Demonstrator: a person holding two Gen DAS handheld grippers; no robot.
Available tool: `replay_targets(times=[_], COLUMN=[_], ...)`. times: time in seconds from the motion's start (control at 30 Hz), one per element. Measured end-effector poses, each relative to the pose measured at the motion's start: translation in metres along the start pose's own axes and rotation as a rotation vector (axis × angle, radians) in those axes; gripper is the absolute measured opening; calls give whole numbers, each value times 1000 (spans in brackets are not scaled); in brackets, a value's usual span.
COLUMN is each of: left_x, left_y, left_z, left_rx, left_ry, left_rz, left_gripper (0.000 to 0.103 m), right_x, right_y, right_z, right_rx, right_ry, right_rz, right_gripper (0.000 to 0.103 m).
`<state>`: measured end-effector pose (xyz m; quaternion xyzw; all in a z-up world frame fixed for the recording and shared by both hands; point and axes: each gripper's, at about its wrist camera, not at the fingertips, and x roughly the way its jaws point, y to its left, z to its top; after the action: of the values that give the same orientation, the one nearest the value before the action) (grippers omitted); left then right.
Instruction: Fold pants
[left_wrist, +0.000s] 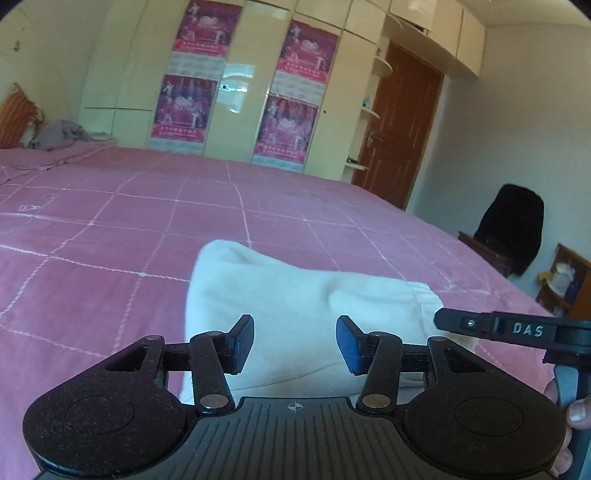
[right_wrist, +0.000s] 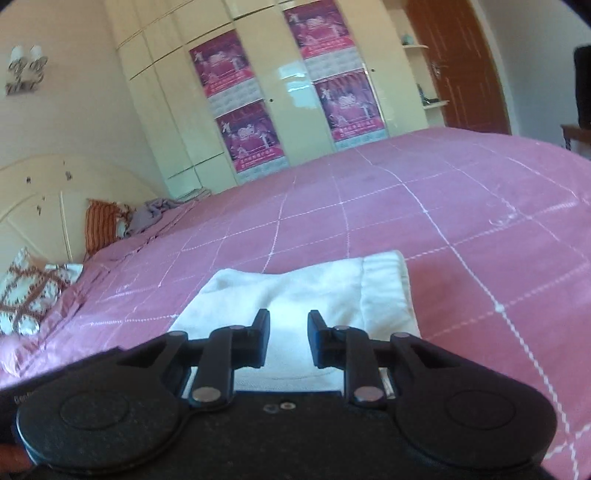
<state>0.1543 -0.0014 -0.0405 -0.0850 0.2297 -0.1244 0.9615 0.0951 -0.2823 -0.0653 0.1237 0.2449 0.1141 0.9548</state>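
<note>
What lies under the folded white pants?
The folded white pants rest on the pink checked bedspread. Whatever lies between their layers stays covered. Both open grippers, left and right, hold nothing.

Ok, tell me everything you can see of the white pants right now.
The white pants lie as a compact folded bundle on the pink checked bedspread. The fabric looks soft and thick, cream-white, with a banded edge along the right side. Both the left gripper and the right gripper are open in front of it, gripping nothing.
</note>
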Motion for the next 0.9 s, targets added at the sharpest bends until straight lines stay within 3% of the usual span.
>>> replay_targets(times=[0.07,0.1,0.13,0.17,0.23,0.33,0.4,0.47,0.53,0.57,0.63,0.7,0.77,0.8,0.87,0.9], left_x=[32,33,30,27,16,34,69,114,119,115,110,120,138,153,195,199], left_y=[-5,-4,-2,0,5,14,20,28,22,22,22,22,21,22,26,27], left_z=[-18,-26,-25,-18,5,41,51,37,36,43,61,78,85,85,69,64], left_rx=[29,21,19,21,23,36,17,20,112,106,89,83,69,64,78,82], left_ry=[141,139,134,140,47,0,100,303,309,304,215,174,178,217,405,393], left_rz=[19,15,4,-1,9,9,-5,-10,-22,-27,-22,-24,-23,-22,-10,-15], left_gripper=[50,50,50,50,50,51,51,51,51,51,51,51,51,51,58,58], right_x=[19,35,40,36,31,23,42,72,116,118,111,103,114,123,154,175], right_y=[1,-1,-5,-5,3,7,10,9,-7,-10,-1,2,8,12,16,13], right_z=[-7,-18,-29,-34,-26,2,25,31,19,12,21,37,55,60,60,52], right_rx=[-78,-124,-152,-167,-201,-168,-150,-176,-167,-184,-231,-201,-178,-174,-199,-222], right_ry=[78,169,194,172,182,68,61,115,305,310,314,236,217,216,289,385], right_rz=[-80,-138,-145,-137,-143,-94,-91,-125,-204,-193,-193,-167,-143,-126,-152,-188], right_gripper=[27,24,24,24,24,29,29,26,26,25,25,28,28,27,29,29])
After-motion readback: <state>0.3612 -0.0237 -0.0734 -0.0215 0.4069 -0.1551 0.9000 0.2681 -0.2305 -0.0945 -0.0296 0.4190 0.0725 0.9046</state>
